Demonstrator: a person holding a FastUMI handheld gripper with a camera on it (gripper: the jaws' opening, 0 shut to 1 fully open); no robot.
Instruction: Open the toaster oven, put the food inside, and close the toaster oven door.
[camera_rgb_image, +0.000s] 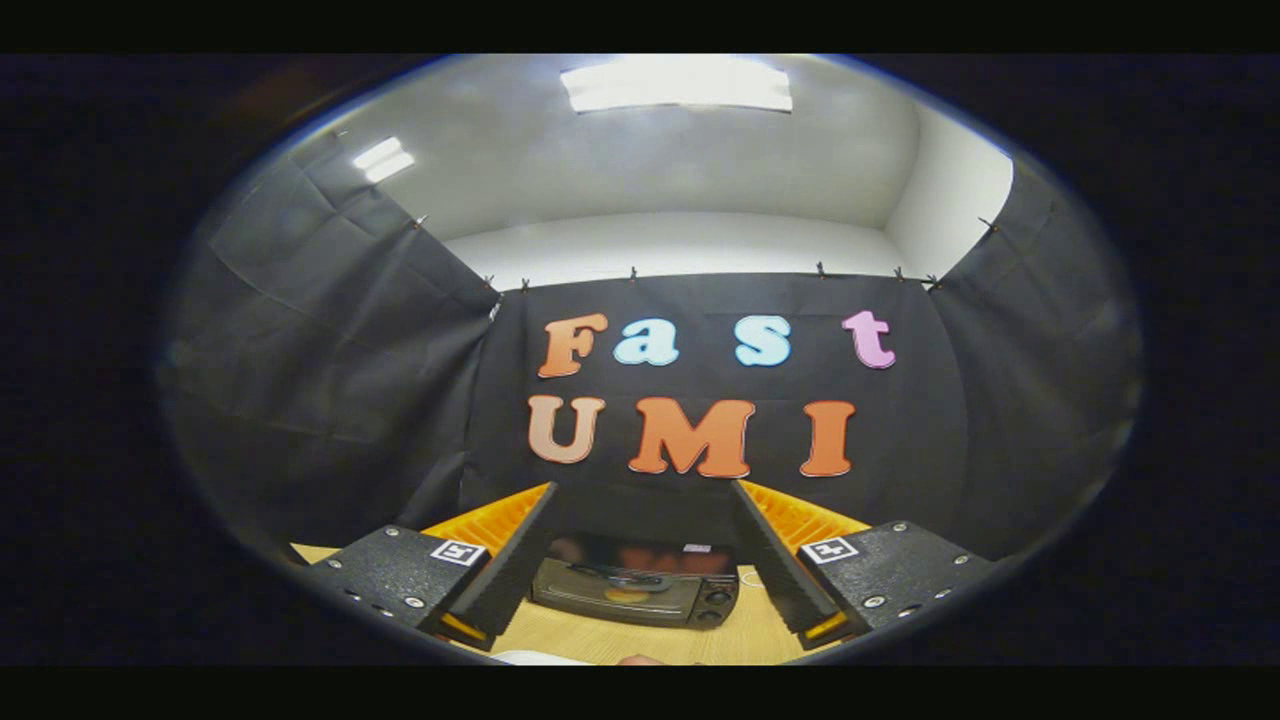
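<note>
A dark toaster oven (635, 592) stands on the wooden table (590, 640), beyond my fingers and framed between them. Its glass door looks closed, with two knobs on its right side. My gripper (640, 530) is held high and well back from the oven, open wide, with nothing between the fingers (515, 560). At the near edge of the table lies a sliver of something white (535, 657) with a small pale lump (640, 660) beside it; I cannot tell what they are.
Black cloth walls close the booth behind the oven and on both sides. A thin white cord (752, 578) runs off the oven's right side across the table.
</note>
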